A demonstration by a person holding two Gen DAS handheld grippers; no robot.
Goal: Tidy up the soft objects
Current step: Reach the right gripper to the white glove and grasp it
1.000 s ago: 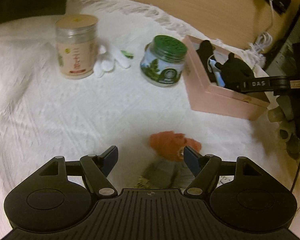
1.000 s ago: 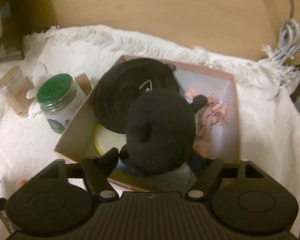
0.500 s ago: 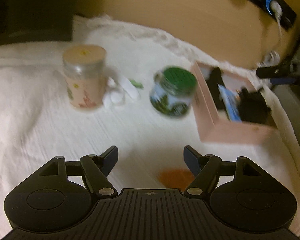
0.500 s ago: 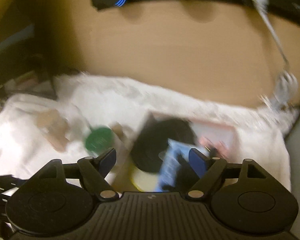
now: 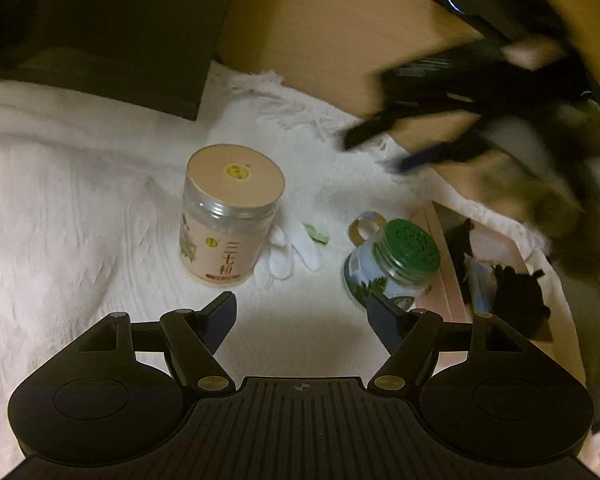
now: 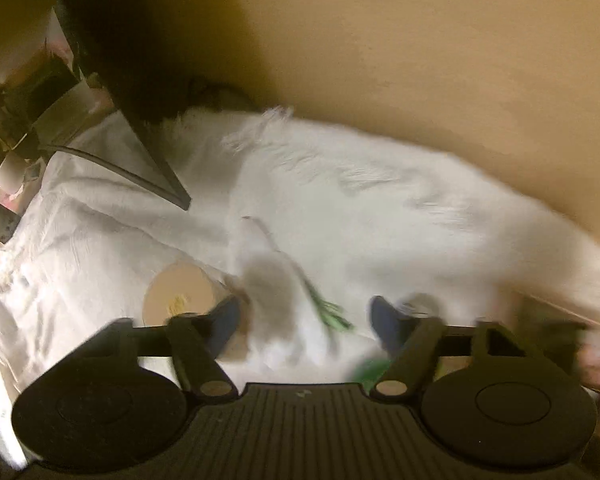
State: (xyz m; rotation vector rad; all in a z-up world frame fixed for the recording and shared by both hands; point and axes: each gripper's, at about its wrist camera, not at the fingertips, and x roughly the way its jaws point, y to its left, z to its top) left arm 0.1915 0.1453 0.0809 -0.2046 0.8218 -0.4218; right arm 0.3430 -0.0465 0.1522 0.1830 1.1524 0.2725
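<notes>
Blur everywhere in the right wrist view, so take that side with a grain of salt. The left hand-held gripper (image 5: 301, 314) hangs over the white cloth (image 5: 80, 208) with its jaws wide apart and nothing between them. Past its fingertips stands a tall beige-lidded jar (image 5: 229, 216), upright, and touching its right side is a small white glove (image 5: 296, 254) lying flat with a bit of green (image 5: 315, 234) just beside it. To the right of that is a squat green-lidded jar (image 5: 396, 264), leaning a little, right up against the pink box (image 5: 444, 280). Inside the box I can make out a black plush toy (image 5: 518, 300) and something light blue (image 5: 480, 284) next to it, so the soft stuff that's sorted is sitting in there at the right edge of the cloth. Above the box, the right hand-held gripper (image 5: 396, 148) shows as a dark smear in the air, with a fuzzy sleeve (image 5: 560, 208) behind it. From its own camera its jaws have just been closing somewhat but are apart, with nothing gripped; between the blue pads you only see the cloth, a smeared white glove shape and a green streak (image 6: 328, 312). The beige lid (image 6: 180, 296) sits just past the left finger. Wooden wall (image 5: 320, 32) behind it all.
</notes>
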